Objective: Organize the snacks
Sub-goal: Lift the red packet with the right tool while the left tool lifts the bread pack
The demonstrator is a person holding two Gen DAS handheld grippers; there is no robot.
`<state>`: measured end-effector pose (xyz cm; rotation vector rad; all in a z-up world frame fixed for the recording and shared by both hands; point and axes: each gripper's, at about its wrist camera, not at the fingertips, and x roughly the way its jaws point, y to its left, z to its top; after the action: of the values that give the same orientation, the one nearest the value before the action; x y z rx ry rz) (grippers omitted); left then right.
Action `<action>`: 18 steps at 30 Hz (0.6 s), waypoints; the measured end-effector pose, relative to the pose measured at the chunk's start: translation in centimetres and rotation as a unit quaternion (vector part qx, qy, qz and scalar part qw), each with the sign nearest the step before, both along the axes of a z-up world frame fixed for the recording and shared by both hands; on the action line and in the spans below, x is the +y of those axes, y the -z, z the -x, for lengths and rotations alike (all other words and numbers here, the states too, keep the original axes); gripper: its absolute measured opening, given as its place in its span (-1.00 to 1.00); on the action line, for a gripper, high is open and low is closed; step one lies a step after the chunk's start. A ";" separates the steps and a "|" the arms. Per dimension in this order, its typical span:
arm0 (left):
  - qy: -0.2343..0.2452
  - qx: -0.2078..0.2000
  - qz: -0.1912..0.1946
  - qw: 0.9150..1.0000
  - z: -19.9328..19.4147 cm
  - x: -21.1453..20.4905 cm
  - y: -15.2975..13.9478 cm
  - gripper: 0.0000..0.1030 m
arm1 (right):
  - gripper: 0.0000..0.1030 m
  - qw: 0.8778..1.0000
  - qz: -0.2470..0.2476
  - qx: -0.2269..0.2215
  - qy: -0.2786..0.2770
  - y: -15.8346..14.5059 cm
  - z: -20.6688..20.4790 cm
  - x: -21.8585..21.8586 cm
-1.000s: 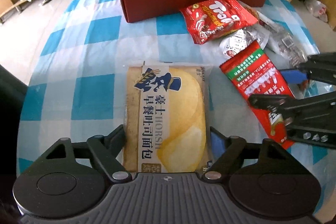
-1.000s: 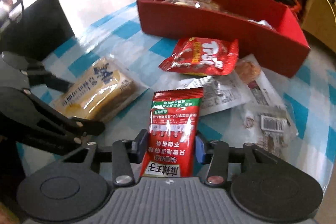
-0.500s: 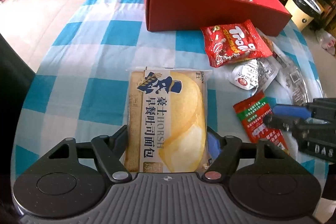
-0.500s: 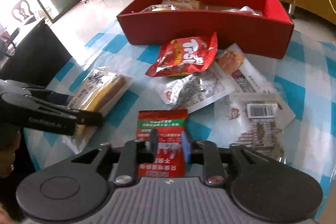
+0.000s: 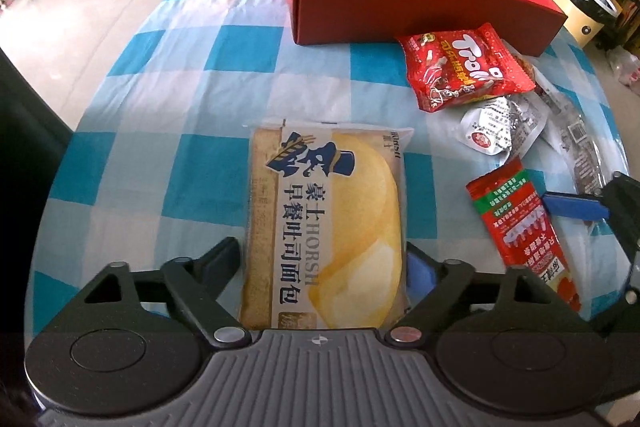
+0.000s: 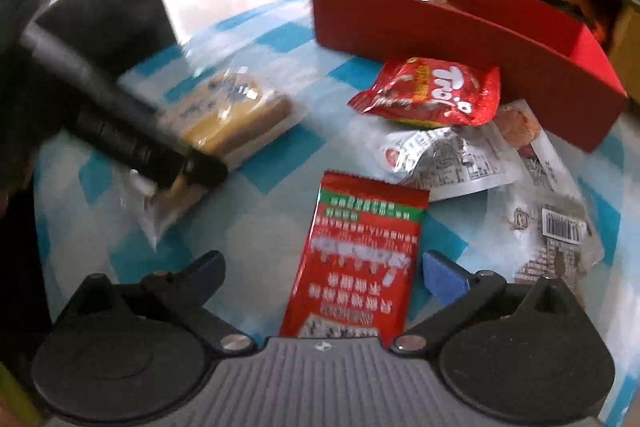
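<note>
Left gripper (image 5: 324, 263) jaws opening around the yellow wrapped bread loaf (image 5: 326, 223) on the checked cloth, pads barely clear. Right gripper (image 6: 322, 273) opening wide, the red-and-green sachet (image 6: 360, 259) loose between them. Risk: both packs slide or crumple if squeezed off-centre, missing the red box (image 5: 420, 3).

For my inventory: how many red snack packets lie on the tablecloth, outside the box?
2: the Trolli bag beside the red box, and the red-green sachet between the right gripper's opening jaws. Others may be hidden.
</note>
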<state>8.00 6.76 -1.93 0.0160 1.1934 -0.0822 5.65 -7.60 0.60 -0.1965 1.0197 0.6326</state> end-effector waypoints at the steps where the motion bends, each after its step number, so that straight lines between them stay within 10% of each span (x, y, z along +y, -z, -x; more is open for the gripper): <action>1: 0.002 0.002 -0.008 1.000 -0.1 -0.1 0.2 0.92 | 0.96 1.000 0.015 0.002 0.005 0.0 0.2 -0.1; 6: 0.006 0.014 -0.034 0.999 -0.5 -0.7 0.8 1.00 | 0.02 0.999 0.021 -0.002 0.026 -1.0 1.1 -2.0; 18: -0.040 0.014 0.028 0.999 -0.7 1.3 -0.9 0.53 | -0.05 0.996 -0.047 0.001 0.073 -3.4 0.7 -4.4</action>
<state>8.68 8.08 -0.99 -0.0826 1.2180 -0.0466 4.98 -12.01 4.00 -0.0384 0.9942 0.5461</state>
